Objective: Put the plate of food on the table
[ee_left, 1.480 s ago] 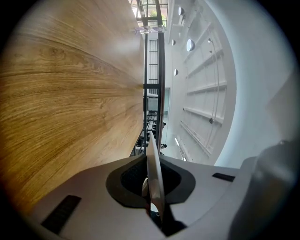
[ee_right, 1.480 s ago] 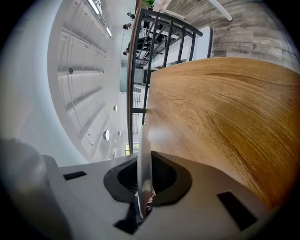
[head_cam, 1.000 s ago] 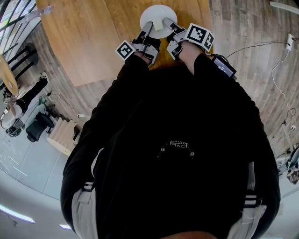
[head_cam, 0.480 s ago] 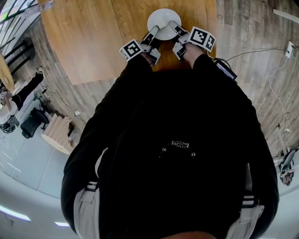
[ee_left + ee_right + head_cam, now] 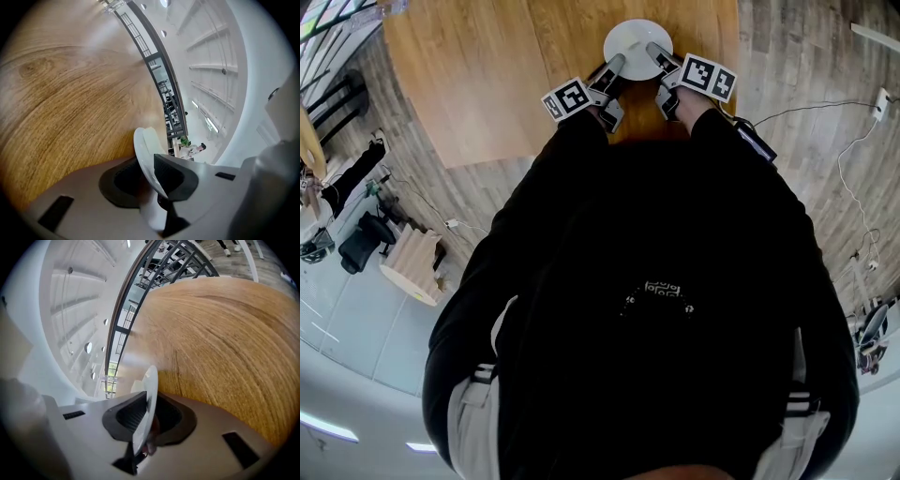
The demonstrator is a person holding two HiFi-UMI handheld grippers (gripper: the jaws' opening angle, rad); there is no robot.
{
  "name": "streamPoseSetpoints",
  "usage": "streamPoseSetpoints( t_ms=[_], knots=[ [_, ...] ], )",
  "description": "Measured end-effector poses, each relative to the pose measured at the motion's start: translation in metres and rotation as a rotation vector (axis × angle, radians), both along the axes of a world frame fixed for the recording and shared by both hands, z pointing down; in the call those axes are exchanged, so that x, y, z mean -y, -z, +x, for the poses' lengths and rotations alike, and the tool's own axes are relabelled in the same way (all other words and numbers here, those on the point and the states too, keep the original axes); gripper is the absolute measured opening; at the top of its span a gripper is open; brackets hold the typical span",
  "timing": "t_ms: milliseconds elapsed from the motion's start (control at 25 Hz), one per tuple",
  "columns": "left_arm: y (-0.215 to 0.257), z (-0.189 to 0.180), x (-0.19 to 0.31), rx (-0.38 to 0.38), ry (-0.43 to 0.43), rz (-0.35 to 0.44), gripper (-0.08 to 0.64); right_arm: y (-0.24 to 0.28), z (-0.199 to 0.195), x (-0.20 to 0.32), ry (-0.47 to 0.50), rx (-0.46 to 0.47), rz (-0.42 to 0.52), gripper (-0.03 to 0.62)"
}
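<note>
A white round plate lies on the wooden table near its front edge; no food shows on it. My left gripper is at the plate's left rim and my right gripper at its right rim. In the left gripper view the plate's rim stands between the jaws of the left gripper, which have just been opening, with a gap beside it. In the right gripper view the rim leans on one pad of the right gripper, whose jaws have also just been opening.
The person's black-clad body fills the lower head view. A black box with cables lies on the plank floor at the right. A light wooden stand and a black chair stand at the left. Wood grain stretches ahead of both grippers.
Both grippers and the plate have sunk toward the table and moved further from the body. The marker cubes have rolled. The left jaws have spread a little.
</note>
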State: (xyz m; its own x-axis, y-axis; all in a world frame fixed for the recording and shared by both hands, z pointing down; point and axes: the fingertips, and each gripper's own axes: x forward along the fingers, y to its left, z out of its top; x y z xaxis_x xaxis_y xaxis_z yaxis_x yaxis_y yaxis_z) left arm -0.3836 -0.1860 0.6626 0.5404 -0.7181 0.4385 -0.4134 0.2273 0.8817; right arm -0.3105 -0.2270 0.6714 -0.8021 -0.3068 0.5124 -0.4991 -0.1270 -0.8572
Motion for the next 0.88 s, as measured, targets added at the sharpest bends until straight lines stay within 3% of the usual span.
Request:
streamPoseSetpoints(
  t_ms=[200,440,720,880],
  knots=[
    [-0.003,0.001,0.000,0.027,-0.017,-0.017,0.083,-0.008,0.005,0.002,0.140,-0.161,0.097,0.080],
    [0.003,-0.005,-0.002,0.106,-0.005,-0.022,0.202,-0.010,0.002,0.003,0.404,-0.382,0.341,0.161],
    [0.004,-0.017,-0.008,0.146,-0.003,-0.025,0.229,-0.008,-0.005,-0.003,0.505,-0.451,0.394,0.252],
    [0.007,-0.018,-0.011,0.154,-0.008,-0.018,0.258,-0.007,0.003,0.002,0.514,-0.507,0.430,0.299]
  ],
)
